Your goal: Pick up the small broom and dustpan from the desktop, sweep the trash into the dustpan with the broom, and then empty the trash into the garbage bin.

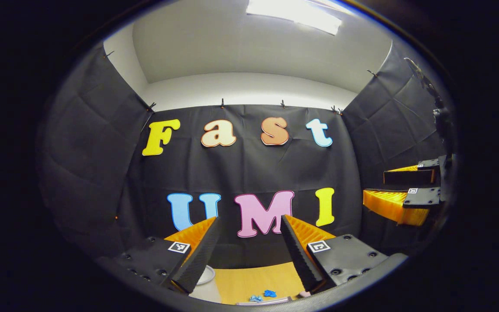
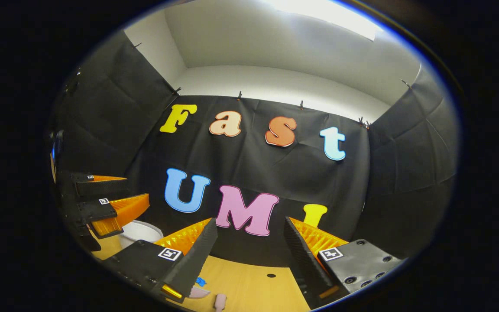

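- Left gripper (image 1: pixel 249 242): fingers spread wide, holding nothing, raised above the light wooden desktop (image 1: pixel 254 281).
- Right gripper (image 2: pixel 249 247): likewise wide apart, empty.
- Blue trash scraps (image 1: pixel 263 295) lie on the desktop, near a white round bin (image 2: pixel 139 232).

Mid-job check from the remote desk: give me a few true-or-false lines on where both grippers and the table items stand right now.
1. The left gripper has its jaws apart with nothing between them. True.
2. The right gripper is clamped on the broom. False: its jaws are apart and empty.
3. Blue scraps lie on the table below the left gripper. True.
4. Both grippers are pressed down onto the table. False: both are raised and aimed at the booth wall.
5. A white bin sits on the left of the right gripper view, near the left gripper. True.
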The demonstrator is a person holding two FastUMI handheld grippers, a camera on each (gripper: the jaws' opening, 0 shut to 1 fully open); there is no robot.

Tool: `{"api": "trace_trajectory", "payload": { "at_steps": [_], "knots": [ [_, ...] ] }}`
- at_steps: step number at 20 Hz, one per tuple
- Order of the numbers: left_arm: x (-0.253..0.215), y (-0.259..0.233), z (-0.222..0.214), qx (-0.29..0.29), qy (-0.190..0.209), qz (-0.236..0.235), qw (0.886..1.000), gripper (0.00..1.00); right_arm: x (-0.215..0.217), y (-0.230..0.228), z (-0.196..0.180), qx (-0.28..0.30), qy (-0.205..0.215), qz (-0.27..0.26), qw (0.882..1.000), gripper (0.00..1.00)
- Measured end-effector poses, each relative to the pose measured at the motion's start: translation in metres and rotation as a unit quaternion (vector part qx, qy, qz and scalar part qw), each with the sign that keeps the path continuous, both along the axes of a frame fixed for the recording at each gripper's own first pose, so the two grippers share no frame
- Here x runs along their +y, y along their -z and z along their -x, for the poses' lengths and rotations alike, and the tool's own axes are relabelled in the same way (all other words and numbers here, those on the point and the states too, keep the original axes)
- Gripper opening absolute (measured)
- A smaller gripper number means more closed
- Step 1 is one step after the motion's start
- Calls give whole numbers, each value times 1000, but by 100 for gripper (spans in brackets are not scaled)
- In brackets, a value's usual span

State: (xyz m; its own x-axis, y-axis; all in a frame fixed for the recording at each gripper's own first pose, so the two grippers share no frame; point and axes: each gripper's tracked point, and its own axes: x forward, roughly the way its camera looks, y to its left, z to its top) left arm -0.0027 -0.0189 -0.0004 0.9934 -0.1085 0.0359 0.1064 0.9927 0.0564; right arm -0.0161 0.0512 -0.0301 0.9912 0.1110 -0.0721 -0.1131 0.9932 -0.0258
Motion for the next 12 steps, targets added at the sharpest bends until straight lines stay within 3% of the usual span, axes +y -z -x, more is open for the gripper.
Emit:
{"api": "trace_trajectory", "payload": {
  "at_steps": [7, 12],
  "knots": [
    [-5, 2, -5, -6, 12, -6, 1000, 80, -14, 13, -14, 24, 24, -28, 999, 99],
    [-8, 36, -8, 51, 22, 23, 998, 81, -28, 41, -15, 63, 50, -46, 996, 98]
  ]
}}
